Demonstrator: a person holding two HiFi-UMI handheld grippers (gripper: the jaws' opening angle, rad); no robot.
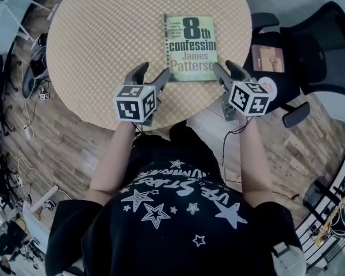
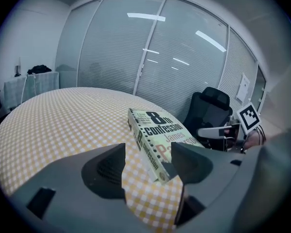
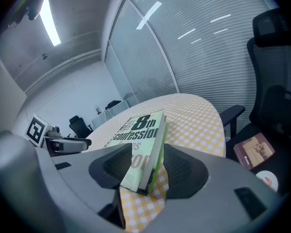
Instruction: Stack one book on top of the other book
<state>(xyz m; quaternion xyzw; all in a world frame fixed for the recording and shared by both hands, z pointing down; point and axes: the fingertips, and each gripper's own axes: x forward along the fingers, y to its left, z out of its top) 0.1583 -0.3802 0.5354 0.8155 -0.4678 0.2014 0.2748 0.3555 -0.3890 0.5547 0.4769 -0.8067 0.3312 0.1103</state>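
A pale green paperback, "8th confession" (image 1: pixel 190 48), lies flat on the round table (image 1: pixel 92 50) with its yellow checked cloth. In the right gripper view a brighter green edge shows under the book (image 3: pixel 140 130); I cannot tell whether that is a second book. My left gripper (image 1: pixel 153 73) stands open at the book's near left corner, which pokes between its jaws (image 2: pixel 148 161) without touching either pad. My right gripper (image 1: pixel 226 69) is open at the near right corner, and that corner sits in its gap (image 3: pixel 148 166).
A black office chair (image 1: pixel 310 45) stands right of the table, with a brown book-like thing (image 1: pixel 267 58) and a white and red disc (image 1: pixel 267 85) on its seat. Cables lie on the wooden floor at left (image 1: pixel 31 85). A glass wall with blinds (image 2: pixel 136 47) stands beyond the table.
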